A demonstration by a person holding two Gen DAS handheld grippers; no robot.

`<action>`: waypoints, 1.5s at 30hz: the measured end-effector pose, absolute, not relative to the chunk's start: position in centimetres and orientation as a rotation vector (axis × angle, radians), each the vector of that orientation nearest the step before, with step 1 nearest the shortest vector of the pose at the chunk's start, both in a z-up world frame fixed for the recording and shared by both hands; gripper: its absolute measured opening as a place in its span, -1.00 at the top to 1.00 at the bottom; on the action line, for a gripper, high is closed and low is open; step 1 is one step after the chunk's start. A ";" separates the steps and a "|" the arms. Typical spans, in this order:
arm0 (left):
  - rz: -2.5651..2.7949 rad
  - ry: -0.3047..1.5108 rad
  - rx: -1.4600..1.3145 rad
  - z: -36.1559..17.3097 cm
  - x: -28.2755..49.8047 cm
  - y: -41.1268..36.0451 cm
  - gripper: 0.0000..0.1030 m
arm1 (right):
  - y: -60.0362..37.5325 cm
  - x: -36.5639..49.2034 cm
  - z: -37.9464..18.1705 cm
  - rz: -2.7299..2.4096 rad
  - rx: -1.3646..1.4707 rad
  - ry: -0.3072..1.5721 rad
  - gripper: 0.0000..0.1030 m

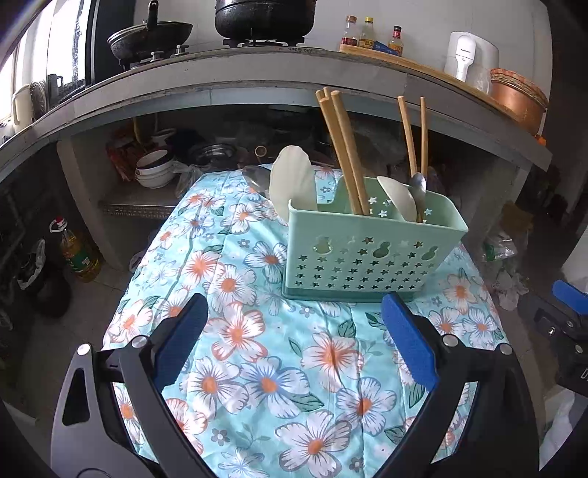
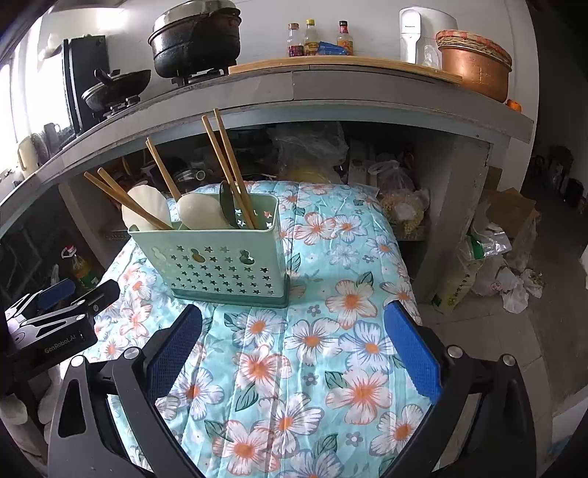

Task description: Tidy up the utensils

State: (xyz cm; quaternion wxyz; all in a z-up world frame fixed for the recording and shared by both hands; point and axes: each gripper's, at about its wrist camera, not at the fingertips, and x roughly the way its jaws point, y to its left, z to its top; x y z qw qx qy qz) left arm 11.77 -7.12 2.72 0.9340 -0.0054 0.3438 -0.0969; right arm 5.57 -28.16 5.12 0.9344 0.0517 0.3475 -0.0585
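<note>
A mint green utensil caddy (image 1: 367, 253) with star cut-outs stands on a floral cloth (image 1: 264, 353). It holds wooden chopsticks (image 1: 343, 147), two white spoons (image 1: 294, 180) and a metal spoon (image 1: 419, 187). A clear spoon (image 1: 253, 174) lies on the cloth behind it. My left gripper (image 1: 294, 331) is open and empty, just in front of the caddy. In the right wrist view the caddy (image 2: 220, 261) sits ahead to the left with its chopsticks (image 2: 228, 161). My right gripper (image 2: 294, 331) is open and empty, just in front of the caddy's right end. The left gripper body (image 2: 51, 316) shows at the left.
A concrete counter (image 1: 257, 84) runs behind the table with a wok (image 1: 147, 36), a black pot (image 1: 264, 18), sauce bottles (image 1: 371, 35) and a copper bowl (image 1: 514, 95). Bowls (image 1: 154, 169) sit under it. An oil bottle (image 1: 77, 253) and plastic bags (image 2: 503, 279) lie on the floor.
</note>
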 end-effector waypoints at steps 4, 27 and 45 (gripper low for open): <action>-0.230 0.685 0.001 3.1 11.5 -7.9 -0.78 | -28.1 5.3 5.2 -0.129 0.096 0.708 -0.88; -0.176 0.687 -0.014 3.3 10.6 -7.3 -0.78 | -29.3 3.9 5.5 -0.183 0.137 0.697 -0.88; -0.092 0.680 0.015 3.2 10.6 -5.4 -0.78 | -30.2 4.0 5.7 -0.270 0.139 0.680 -0.88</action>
